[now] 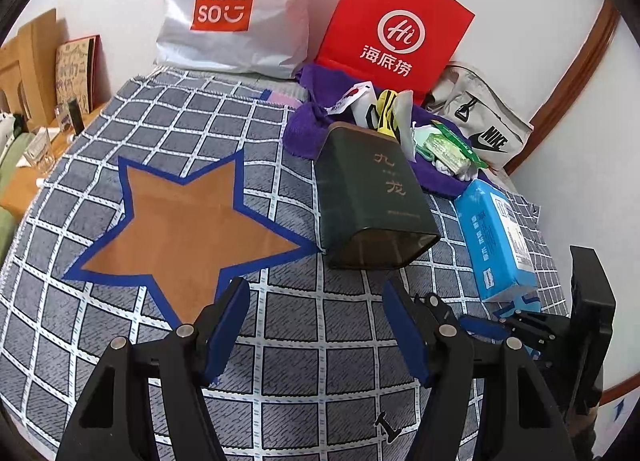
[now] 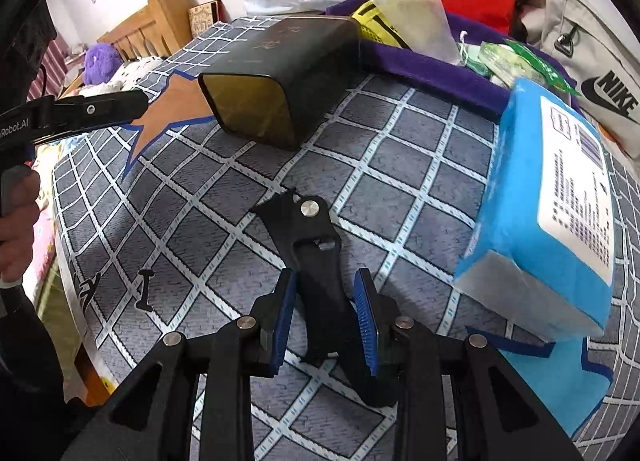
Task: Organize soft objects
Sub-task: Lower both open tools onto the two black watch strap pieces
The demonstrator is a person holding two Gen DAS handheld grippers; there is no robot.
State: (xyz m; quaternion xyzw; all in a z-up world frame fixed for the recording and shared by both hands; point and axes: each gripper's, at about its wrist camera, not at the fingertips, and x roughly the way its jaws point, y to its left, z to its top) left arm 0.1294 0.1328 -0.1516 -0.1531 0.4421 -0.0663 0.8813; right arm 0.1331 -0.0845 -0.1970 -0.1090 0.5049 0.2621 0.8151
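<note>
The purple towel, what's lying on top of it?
On the purple towel lie a yellow-and-black packet, a green packet and other small wrapped items. The dark tin covers its front edge; anything underneath is hidden.

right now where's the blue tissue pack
The blue tissue pack lies on the checked mat at the right in both wrist views, right of the dark green tin and just in front of the purple cloth.

Left tongs (image 1: 316, 301) half open, angled downward, right tongs (image 2: 325, 313) pinched narrowly on one left finger (image 2: 316, 261)
</note>
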